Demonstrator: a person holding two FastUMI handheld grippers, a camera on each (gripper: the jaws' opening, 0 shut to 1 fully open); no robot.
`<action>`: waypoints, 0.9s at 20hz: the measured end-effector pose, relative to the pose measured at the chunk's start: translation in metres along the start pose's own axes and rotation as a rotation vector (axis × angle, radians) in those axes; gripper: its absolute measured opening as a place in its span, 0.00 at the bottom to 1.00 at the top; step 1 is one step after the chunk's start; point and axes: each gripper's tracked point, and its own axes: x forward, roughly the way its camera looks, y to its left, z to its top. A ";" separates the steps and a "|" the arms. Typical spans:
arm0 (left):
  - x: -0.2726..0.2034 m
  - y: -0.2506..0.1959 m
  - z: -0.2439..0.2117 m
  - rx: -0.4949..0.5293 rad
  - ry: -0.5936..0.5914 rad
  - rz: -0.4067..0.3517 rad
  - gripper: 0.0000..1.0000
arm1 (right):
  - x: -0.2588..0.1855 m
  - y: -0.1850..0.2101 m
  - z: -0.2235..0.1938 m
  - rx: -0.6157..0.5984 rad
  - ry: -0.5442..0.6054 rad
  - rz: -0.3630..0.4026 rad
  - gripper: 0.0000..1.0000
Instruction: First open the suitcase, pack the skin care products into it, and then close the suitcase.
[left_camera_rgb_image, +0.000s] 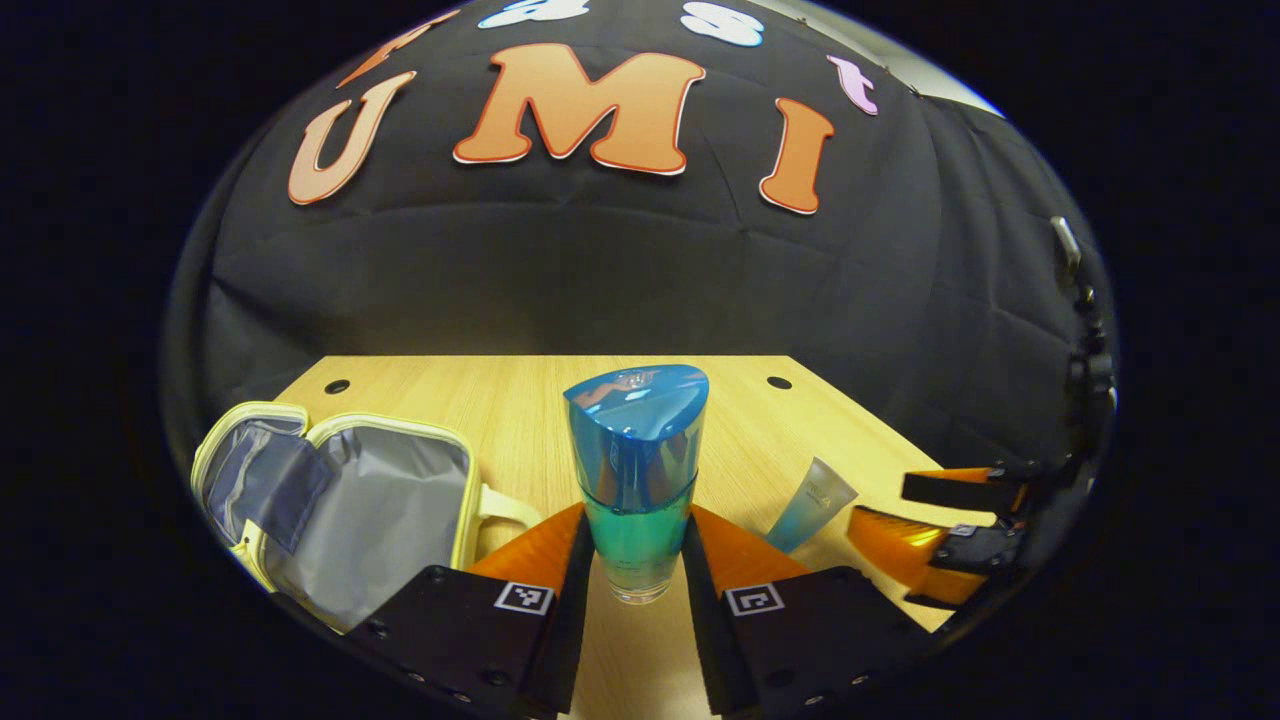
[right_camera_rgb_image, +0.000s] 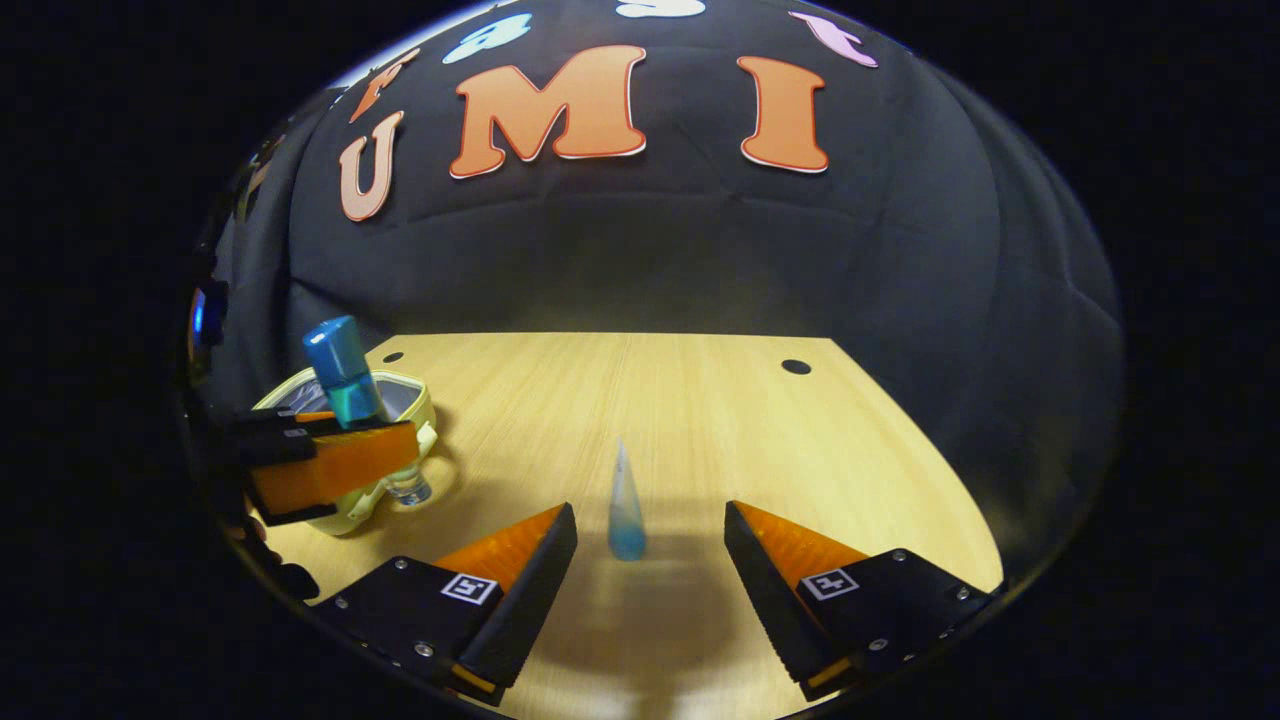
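Note:
A tall blue bottle (left_camera_rgb_image: 636, 470) with a shiny blue cap stands upright between the fingers of my left gripper (left_camera_rgb_image: 637, 520), which is shut on its lower body. The small cream-edged suitcase (left_camera_rgb_image: 370, 510) lies open to its left, grey lining showing. A pale blue tube (left_camera_rgb_image: 812, 505) lies on the table to the right. In the right gripper view the same tube (right_camera_rgb_image: 626, 510) lies ahead, between the fingers of my open right gripper (right_camera_rgb_image: 650, 510) and untouched. There too, my left gripper (right_camera_rgb_image: 375, 425) holds the bottle (right_camera_rgb_image: 345, 385) beside the suitcase (right_camera_rgb_image: 405, 398).
The wooden table (right_camera_rgb_image: 760, 450) has small round holes near its back corners. The black cloth wall stands right behind it. My right gripper (left_camera_rgb_image: 920, 512) shows at the table's right edge in the left gripper view.

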 end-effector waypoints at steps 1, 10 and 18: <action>-0.007 0.008 0.003 -0.002 0.002 0.008 0.48 | 0.008 0.004 -0.004 0.003 0.013 0.006 0.95; -0.046 0.080 0.025 -0.017 -0.020 0.089 0.48 | 0.064 0.019 -0.047 -0.048 0.141 0.016 0.78; -0.054 0.099 0.019 -0.038 -0.003 0.102 0.48 | 0.073 0.014 -0.050 -0.044 0.154 0.015 0.41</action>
